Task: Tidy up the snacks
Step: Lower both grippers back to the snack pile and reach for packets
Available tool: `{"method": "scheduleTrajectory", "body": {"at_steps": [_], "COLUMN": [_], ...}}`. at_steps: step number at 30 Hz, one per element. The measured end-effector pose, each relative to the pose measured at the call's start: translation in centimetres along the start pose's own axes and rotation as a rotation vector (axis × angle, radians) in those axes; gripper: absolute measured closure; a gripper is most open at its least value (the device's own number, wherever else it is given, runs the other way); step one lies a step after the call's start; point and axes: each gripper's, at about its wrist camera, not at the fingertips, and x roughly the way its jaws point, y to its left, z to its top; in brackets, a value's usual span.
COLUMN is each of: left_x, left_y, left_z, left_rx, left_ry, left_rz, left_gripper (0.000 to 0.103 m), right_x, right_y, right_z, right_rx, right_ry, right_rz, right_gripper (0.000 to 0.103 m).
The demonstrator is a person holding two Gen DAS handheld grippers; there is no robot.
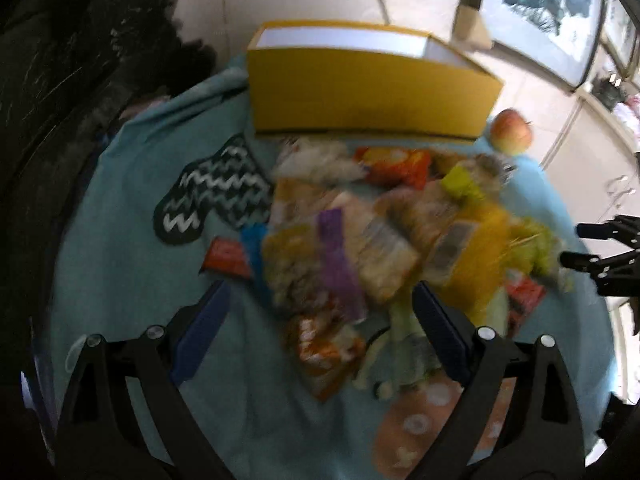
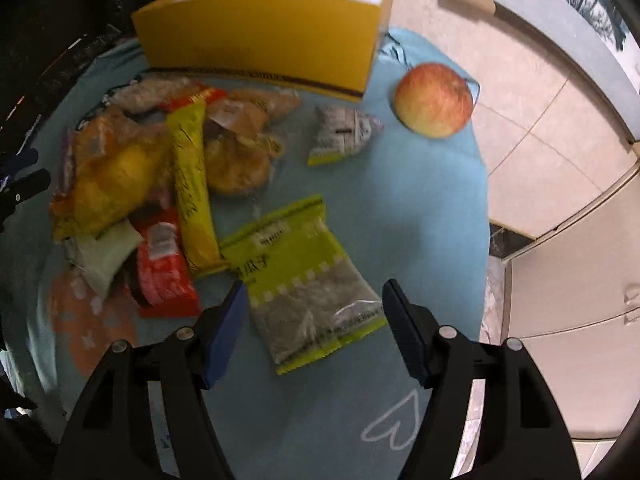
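Note:
A pile of snack packets (image 1: 360, 240) lies on a round table with a blue cloth (image 1: 132, 280). An open yellow box (image 1: 368, 88) stands at the far side; it also shows in the right wrist view (image 2: 260, 40). My left gripper (image 1: 320, 292) is open above the near side of the pile, holding nothing. My right gripper (image 2: 314, 292) is open, its jaws on either side of a green packet (image 2: 304, 276) that lies flat on the cloth (image 2: 420, 208). A long yellow packet (image 2: 192, 188) and a red packet (image 2: 164, 264) lie to its left.
An apple (image 2: 434, 100) sits right of the box; it also shows in the left wrist view (image 1: 512, 132). A small grey-and-green packet (image 2: 344, 132) lies alone near it. The table edge drops to a tiled floor (image 2: 532, 120) on the right. Left is dark.

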Motion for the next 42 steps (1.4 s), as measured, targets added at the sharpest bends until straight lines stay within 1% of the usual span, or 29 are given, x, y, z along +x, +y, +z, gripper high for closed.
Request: {"method": "scheduleTrajectory", "body": {"at_steps": [8, 9, 11, 12, 13, 14, 15, 16, 17, 18, 21, 22, 25, 26, 28, 30, 31, 35, 38, 39, 40, 41, 42], "left_x": [3.4, 3.8, 4.2, 4.1, 4.0, 3.9, 3.8, 3.7, 3.5, 3.3, 2.5, 2.3, 1.7, 1.4, 1.0, 0.5, 0.2, -0.4, 0.3, 0.6, 0.8, 0.9, 0.9], "left_y": [2.0, 2.4, 2.8, 2.8, 2.6, 2.3, 1.9, 1.8, 1.9, 2.1, 2.6, 2.8, 3.2, 3.2, 3.0, 2.8, 2.7, 2.4, 2.5, 2.7, 2.8, 3.0, 3.2], "left_z": [-0.1, -0.1, -0.1, 0.0, 0.2, 0.3, 0.4, 0.4, 0.4, 0.3, 0.0, -0.1, -0.4, -0.3, -0.3, -0.3, -0.2, -0.2, -0.5, -0.6, -0.8, -0.9, -0.9], "left_rx": [-0.106, -0.120, -0.141, -0.139, -0.119, -0.091, -0.059, -0.046, -0.055, -0.067, -0.090, -0.095, -0.111, -0.108, -0.101, -0.098, -0.097, -0.095, -0.090, -0.092, -0.094, -0.098, -0.105], "left_ry": [0.081, 0.088, 0.091, 0.083, 0.065, 0.056, 0.051, 0.045, 0.042, 0.036, 0.006, -0.001, -0.013, -0.020, -0.027, -0.038, -0.042, -0.048, -0.008, 0.000, 0.007, 0.015, 0.014], "left_rz": [0.054, 0.062, 0.055, 0.046, 0.021, 0.002, -0.001, -0.010, -0.036, -0.054, -0.099, -0.111, -0.127, -0.133, -0.142, -0.153, -0.160, -0.170, -0.136, -0.124, -0.112, -0.092, -0.077], "left_gripper": [0.009, 0.009, 0.010, 0.011, 0.027, 0.051, 0.052, 0.055, 0.056, 0.057, 0.060, 0.063, 0.063, 0.063, 0.063, 0.063, 0.063, 0.063, 0.063, 0.063, 0.063, 0.062, 0.059], "right_x": [2.1, 2.4, 2.4, 2.6, 2.5, 2.4, 2.1, 1.9, 1.6, 1.1, 0.6, 0.5, 0.0, -0.2, -0.5, -1.1, -1.4, -1.7, -1.0, -1.0, -1.1, -1.3, -1.7], "right_y": [0.3, 0.4, 0.8, 0.9, 0.9, 1.0, 1.2, 1.3, 1.3, 1.1, 0.7, 0.6, 0.2, 0.2, 0.0, -0.1, -0.1, 0.2, 0.4, 0.5, 0.5, 0.5, 0.6], "right_z": [0.3, 0.3, 0.2, 0.2, 0.1, 0.0, 0.0, -0.1, -0.3, -0.3, -1.0, -1.2, -1.6, -1.8, -1.8, -1.9, -2.0, -1.9, -2.0, -2.0, -2.0, -2.0, -1.8], "right_rx": [-0.013, -0.022, -0.028, -0.015, -0.003, 0.005, 0.006, 0.008, 0.021, 0.032, 0.072, 0.091, 0.128, 0.135, 0.153, 0.169, 0.171, 0.168, 0.168, 0.164, 0.161, 0.161, 0.160], "right_ry": [0.029, 0.018, 0.014, 0.023, 0.027, 0.024, 0.017, 0.011, 0.007, 0.006, 0.000, -0.001, -0.009, -0.011, -0.018, -0.024, -0.026, -0.035, 0.012, 0.009, 0.002, -0.007, -0.028], "right_rz": [-0.024, -0.032, -0.044, -0.039, -0.030, -0.018, -0.022, -0.022, -0.004, 0.009, 0.035, 0.045, 0.068, 0.076, 0.085, 0.103, 0.108, 0.116, 0.123, 0.105, 0.094, 0.082, 0.055], "right_gripper": [0.034, 0.033, 0.033, 0.033, 0.039, 0.045, 0.056, 0.069, 0.072, 0.079, 0.088, 0.090, 0.094, 0.095, 0.099, 0.100, 0.103, 0.103, 0.103, 0.094, 0.075, 0.066, 0.052]}}
